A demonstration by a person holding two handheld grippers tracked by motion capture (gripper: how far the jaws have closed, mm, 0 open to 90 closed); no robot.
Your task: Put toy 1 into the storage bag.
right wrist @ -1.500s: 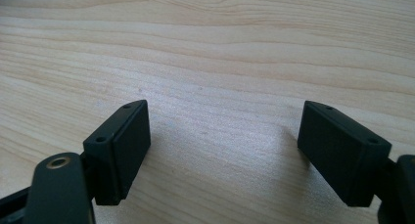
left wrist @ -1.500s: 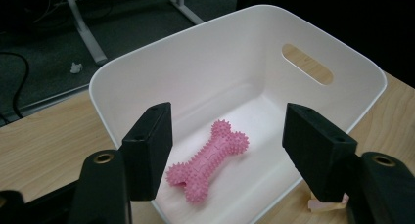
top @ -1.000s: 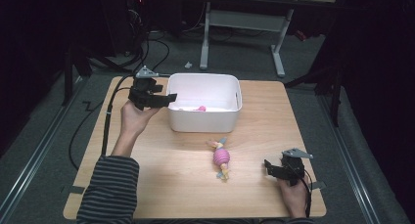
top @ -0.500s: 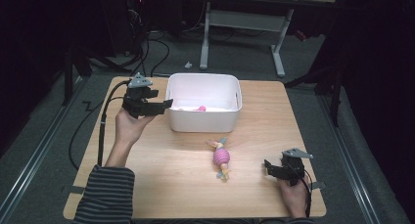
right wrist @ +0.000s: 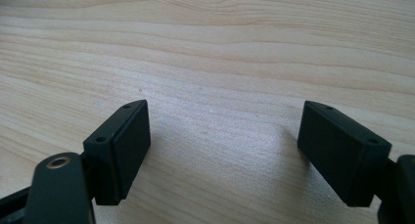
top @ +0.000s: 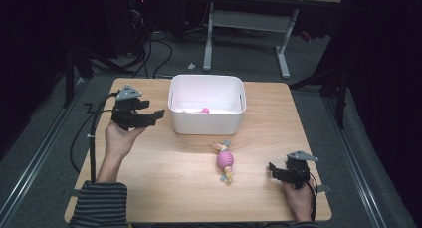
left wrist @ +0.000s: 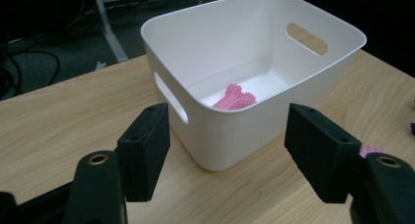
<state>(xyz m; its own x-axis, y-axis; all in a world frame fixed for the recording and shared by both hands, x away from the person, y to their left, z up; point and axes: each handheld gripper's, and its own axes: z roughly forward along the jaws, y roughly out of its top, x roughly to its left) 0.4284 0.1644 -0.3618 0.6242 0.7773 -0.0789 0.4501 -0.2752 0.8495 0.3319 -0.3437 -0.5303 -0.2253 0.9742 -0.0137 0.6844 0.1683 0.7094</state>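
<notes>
The left gripper (top: 152, 116) is hanging with its jaws spread wide and empty just off the left wall of the white bin (top: 207, 123), which is sitting at the middle of the table's (top: 164, 183) far edge. In the left gripper view the bin's near corner is sitting squarely between the two black jaws, and a pink spiky toy (left wrist: 234, 98) is lying on the bin floor.

Over at the near right corner, the right gripper (top: 272, 170) is resting low on the wood, jaws also parted, nothing between them; its own view is looking at bare tabletop.

Now the piece that matters: the pink and yellow toy (top: 224, 160) is lying out on the open table, just in front of the bin and towards the near edge. Its long axis is running from the far side to the near side, tilted a touch. It is lying to the left of the right gripper, with bare wood between them, and that gripper is looking clearly the nearer of the two. From the left gripper it is lying well off towards the near right, past the bin's corner.

Nothing is standing in the way for the right hand (top: 297, 200). For the left, the bin wall is crowding the path, so I'd judge the right hand better placed for the pickup.
</notes>
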